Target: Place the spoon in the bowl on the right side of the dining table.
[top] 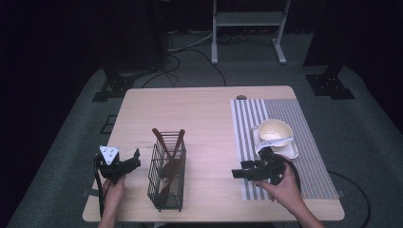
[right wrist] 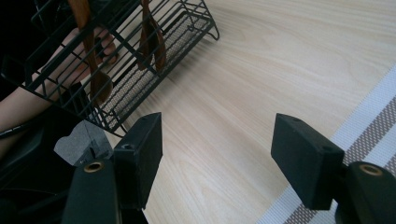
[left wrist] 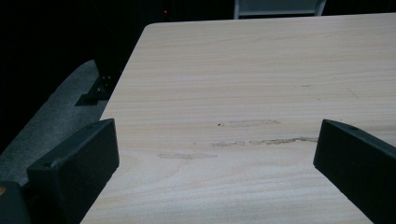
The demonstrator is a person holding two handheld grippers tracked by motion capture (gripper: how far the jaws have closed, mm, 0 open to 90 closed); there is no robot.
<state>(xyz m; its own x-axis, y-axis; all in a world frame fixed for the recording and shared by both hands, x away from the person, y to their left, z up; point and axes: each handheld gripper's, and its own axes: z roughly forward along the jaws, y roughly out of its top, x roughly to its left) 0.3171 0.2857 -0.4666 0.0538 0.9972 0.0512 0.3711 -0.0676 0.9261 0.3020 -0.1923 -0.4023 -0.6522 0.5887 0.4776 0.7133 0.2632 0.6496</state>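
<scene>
Both tongs spread, empty: left tongs [top: 137,156] and right tongs [top: 237,173] flank wire rack [top: 167,176]; wooden utensils [top: 167,156] untouched. Work barely begun.

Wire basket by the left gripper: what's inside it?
The wire basket holds brown wooden utensils standing on end, handles leaning crossed above the rim. Their exact number and lower ends are hard to tell behind the wires.
</scene>
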